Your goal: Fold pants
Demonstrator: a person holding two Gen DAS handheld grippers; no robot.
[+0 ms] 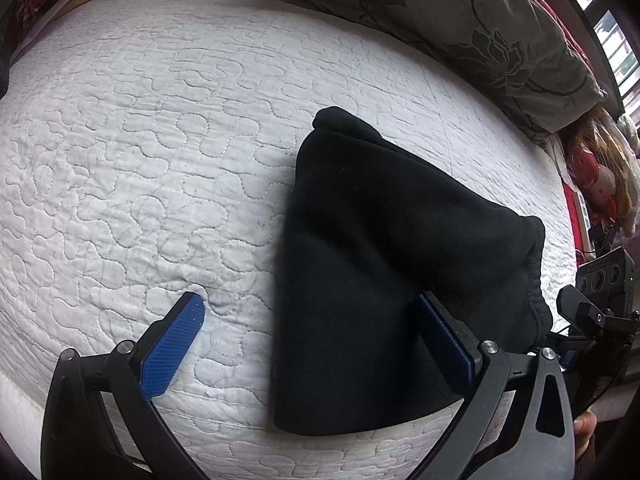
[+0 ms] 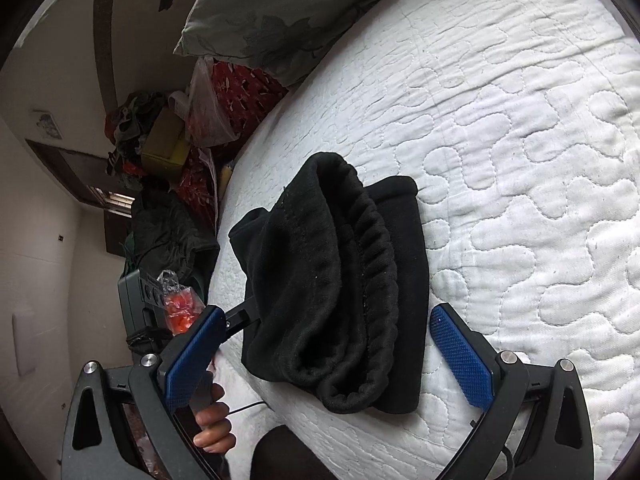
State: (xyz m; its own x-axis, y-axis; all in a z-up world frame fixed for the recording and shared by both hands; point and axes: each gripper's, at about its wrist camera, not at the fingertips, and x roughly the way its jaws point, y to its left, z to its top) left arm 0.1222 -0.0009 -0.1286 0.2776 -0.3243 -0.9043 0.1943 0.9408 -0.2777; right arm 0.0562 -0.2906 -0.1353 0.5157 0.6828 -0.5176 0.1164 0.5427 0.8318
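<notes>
Looking for any writing, I find none I can read — no brand or label shows on the folded black fleece pants (image 1: 384,280) or on either of my tools. The pants lie as a thick bundle on the white quilted bedspread (image 1: 140,140), near the bed's front edge; in the right wrist view the ribbed elastic waistband (image 2: 372,264) faces me and sits on top of the folded layers.

Around the bed there is plenty. A grey-green pillow with a dark flower print (image 1: 480,40) lies along the far side of the bedspread, well apart from the pants. Past the bed's edge, the right wrist view shows a heap of red patterned cloth and clear plastic bags (image 2: 212,108), a dark garment pile (image 2: 168,232) and a small clear bag with something orange-red inside (image 2: 180,304). Nothing lies between my claws and the pants.

My left claw (image 1: 312,320) is spread wide and has hold of nothing: one blue textured pad (image 1: 172,348) lies low against the bare bedspread, and the other one is against the bundle's side, so the pants' near edge sits between the fingers. My right claw (image 2: 324,344) is likewise wide apart and empty, pointing at the waistband end with a blue pad on either side of it. My left hand (image 2: 214,420) wraps the black handle of its tool by the bed's edge.
</notes>
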